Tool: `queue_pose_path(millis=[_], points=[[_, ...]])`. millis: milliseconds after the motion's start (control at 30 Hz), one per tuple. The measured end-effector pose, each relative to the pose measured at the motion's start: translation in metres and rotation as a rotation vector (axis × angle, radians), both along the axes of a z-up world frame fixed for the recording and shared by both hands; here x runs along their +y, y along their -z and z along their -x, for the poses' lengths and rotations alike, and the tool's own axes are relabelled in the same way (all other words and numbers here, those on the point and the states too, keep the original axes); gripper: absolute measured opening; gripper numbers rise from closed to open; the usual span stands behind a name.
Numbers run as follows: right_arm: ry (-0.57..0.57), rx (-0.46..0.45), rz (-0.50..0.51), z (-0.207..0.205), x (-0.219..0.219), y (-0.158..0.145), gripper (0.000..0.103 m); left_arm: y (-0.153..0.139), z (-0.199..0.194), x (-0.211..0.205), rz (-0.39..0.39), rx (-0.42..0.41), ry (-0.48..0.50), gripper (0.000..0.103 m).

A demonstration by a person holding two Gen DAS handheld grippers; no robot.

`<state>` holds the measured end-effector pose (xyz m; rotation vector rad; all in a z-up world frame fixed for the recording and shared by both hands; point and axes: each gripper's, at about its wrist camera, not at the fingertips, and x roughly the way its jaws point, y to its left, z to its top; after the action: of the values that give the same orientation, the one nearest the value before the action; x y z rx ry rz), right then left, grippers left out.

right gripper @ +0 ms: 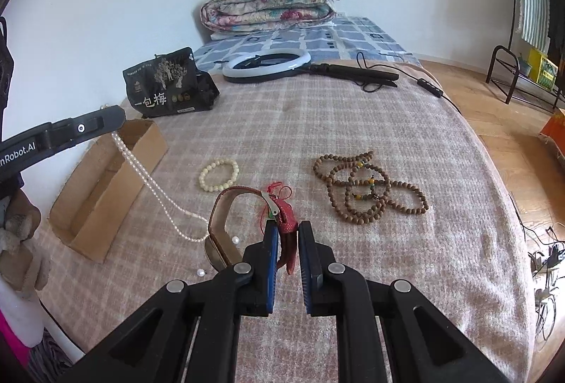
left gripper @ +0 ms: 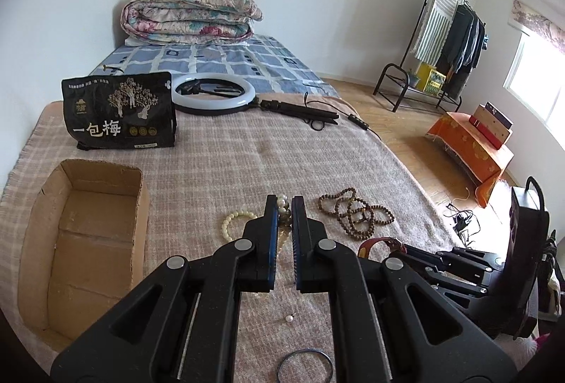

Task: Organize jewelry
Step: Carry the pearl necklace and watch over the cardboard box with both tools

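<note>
Bed: our blanket [right gripper: 353,121] holds jewelry.
Left hand-held gripper [left gripper: 284,210]: squeezing pearl necklace [right gripper: 148,178], beside box [left gripper: 88,234].
Right hand-held gripper [right gripper: 286,234]: pinching red watch [right gripper: 247,217].
Next: we think, drop pearls in box.

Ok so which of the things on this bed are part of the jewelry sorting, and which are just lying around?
Part of the job:
pearl necklace held by the left gripper
red strap between the right gripper fingers
cream bead bracelet
brown bead strand
cardboard box

Just lying about:
ring light
black snack bag
folded quilt
</note>
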<state>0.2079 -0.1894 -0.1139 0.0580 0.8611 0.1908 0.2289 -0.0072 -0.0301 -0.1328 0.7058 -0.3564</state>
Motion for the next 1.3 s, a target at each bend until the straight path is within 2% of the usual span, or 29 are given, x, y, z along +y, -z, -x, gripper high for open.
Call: queue_pose_path(millis=[300, 667, 867, 1033, 1300], points=[[-0.043, -0.042, -0.019, 0.011, 0.024, -0.023, 0.010, -0.040, 0.021, 0.041, 0.026, -0.075, -0.064, 0.005], [-0.144, -0.059, -0.034, 0.013, 0.082, -0.036, 0.010, -0.058, 0.041, 0.118, 0.053, -0.110, -0.193, 0.005], [-0.229, -0.063, -0.038, 0.011, 0.129, -0.038, 0.010, -0.053, 0.047, 0.160, 0.047, -0.103, -0.262, 0.005], [-0.288, -0.044, -0.034, 0.006, 0.164, -0.028, 0.010, -0.040, 0.046, 0.189, 0.047, -0.074, -0.313, 0.005], [-0.337, -0.007, -0.054, -0.007, 0.199, -0.014, 0.010, -0.017, 0.050, 0.222, 0.022, -0.031, -0.361, 0.005]])
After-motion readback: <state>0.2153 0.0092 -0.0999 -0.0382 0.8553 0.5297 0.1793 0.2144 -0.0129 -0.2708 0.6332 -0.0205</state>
